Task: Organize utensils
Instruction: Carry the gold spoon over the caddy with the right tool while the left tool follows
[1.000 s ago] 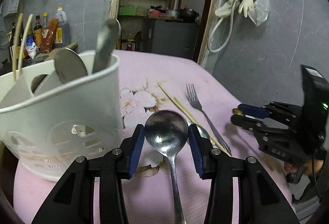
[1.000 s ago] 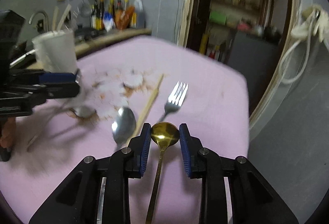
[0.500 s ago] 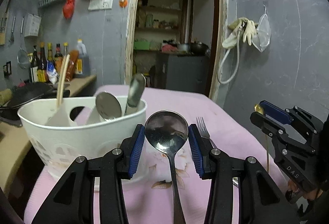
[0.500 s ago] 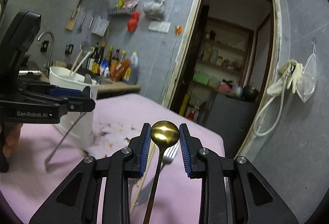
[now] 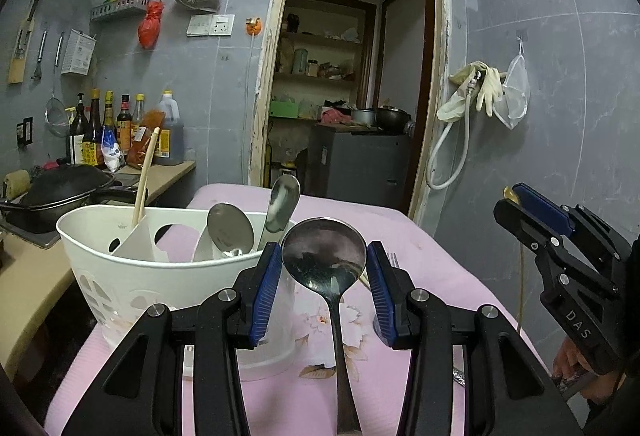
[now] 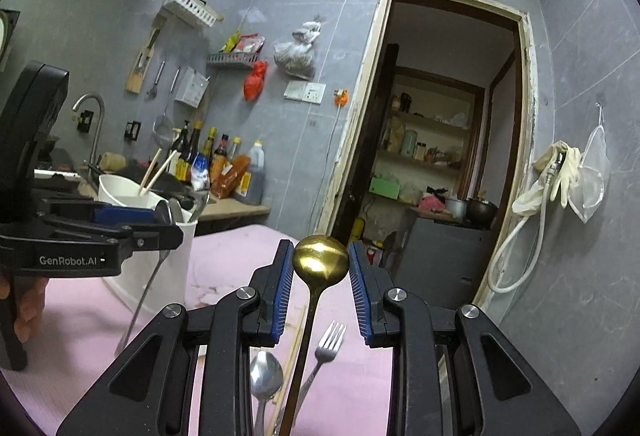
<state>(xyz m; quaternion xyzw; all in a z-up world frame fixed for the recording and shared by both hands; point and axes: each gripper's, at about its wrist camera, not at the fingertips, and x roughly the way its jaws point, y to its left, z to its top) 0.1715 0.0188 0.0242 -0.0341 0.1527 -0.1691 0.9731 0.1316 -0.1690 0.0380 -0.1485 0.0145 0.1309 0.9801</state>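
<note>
My left gripper [image 5: 324,284] is shut on a large silver spoon [image 5: 325,262], bowl up, held above the pink table [image 5: 436,256] just right of the white utensil caddy [image 5: 160,276]. The caddy holds two spoons [image 5: 232,230] and chopsticks [image 5: 146,172]. My right gripper [image 6: 321,286] is shut on a gold spoon [image 6: 320,262], bowl up, raised above the table. Below it on the table lie a silver spoon [image 6: 266,380], a fork [image 6: 328,344] and chopsticks [image 6: 298,336]. The left gripper [image 6: 132,232] and caddy [image 6: 128,196] show at the left of the right wrist view.
A counter [image 5: 168,172] with sauce bottles [image 5: 120,120] and a black wok [image 5: 60,184] stands left of the table. An open doorway [image 5: 344,96] is behind. A hose and gloves [image 5: 476,92] hang on the right wall. The right gripper [image 5: 560,256] shows at the right edge.
Both grippers have lifted and tilted up from the table with their spoons held. The left one now looks over the caddy's rim; the right one has risen well above the utensils.
</note>
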